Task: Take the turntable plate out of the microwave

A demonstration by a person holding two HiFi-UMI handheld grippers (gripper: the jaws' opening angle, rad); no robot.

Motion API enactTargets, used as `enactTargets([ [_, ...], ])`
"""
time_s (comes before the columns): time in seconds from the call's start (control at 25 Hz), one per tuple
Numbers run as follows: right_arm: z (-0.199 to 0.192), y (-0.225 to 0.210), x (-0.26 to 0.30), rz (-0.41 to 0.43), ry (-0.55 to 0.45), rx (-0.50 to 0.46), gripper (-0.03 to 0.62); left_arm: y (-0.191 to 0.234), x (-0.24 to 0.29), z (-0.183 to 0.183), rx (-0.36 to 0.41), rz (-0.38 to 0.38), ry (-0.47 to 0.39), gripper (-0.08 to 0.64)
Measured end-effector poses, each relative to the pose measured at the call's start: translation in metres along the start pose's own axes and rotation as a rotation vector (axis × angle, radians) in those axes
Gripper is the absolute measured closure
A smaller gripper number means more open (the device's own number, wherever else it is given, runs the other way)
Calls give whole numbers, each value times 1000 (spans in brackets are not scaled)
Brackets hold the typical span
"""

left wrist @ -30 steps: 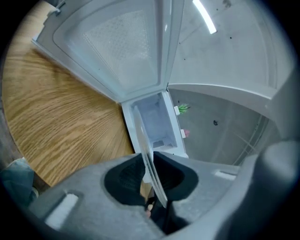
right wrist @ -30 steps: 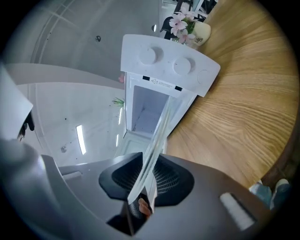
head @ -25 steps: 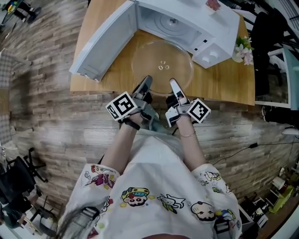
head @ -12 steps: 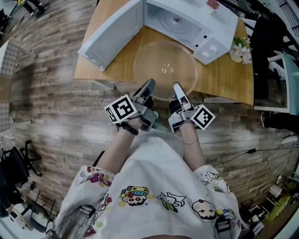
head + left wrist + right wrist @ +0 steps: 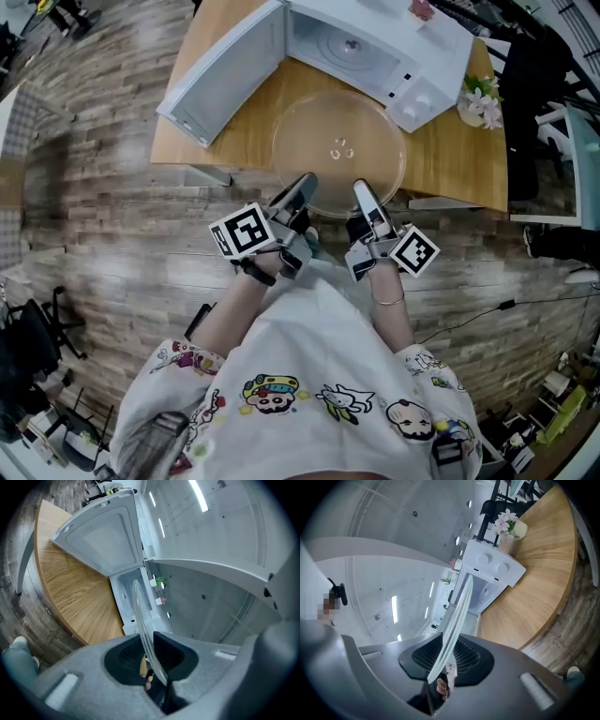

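Since earlier, turntable plate [image 5: 339, 150] is coming farther clear of microwave [image 5: 412, 56], lying flat at 12 o'clock from left hand-held gripper [image 5: 304, 185] and right hand-held gripper [image 5: 362, 190], both clamping its near rim.

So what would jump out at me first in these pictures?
The clear round glass turntable plate, held flat over the wooden table just in front of the white microwave, whose door stands open to the left. The left claw and right claw each pinch its near rim, side by side.
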State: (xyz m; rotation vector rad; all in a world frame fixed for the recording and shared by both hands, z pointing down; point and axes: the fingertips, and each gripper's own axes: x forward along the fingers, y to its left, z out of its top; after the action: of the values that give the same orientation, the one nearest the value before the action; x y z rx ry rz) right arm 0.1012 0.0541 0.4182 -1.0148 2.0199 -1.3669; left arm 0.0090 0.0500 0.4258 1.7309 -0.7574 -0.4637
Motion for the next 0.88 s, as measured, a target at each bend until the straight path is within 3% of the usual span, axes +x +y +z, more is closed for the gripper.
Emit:
enactTargets([
  [0.52, 23, 19, 24, -2, -22, -15, 508, -20, 17, 29, 28, -39, 91, 505],
  [0.88, 25, 24, 27, 7, -16, -26, 508, -24, 16, 33, 36, -47, 100, 505],
])
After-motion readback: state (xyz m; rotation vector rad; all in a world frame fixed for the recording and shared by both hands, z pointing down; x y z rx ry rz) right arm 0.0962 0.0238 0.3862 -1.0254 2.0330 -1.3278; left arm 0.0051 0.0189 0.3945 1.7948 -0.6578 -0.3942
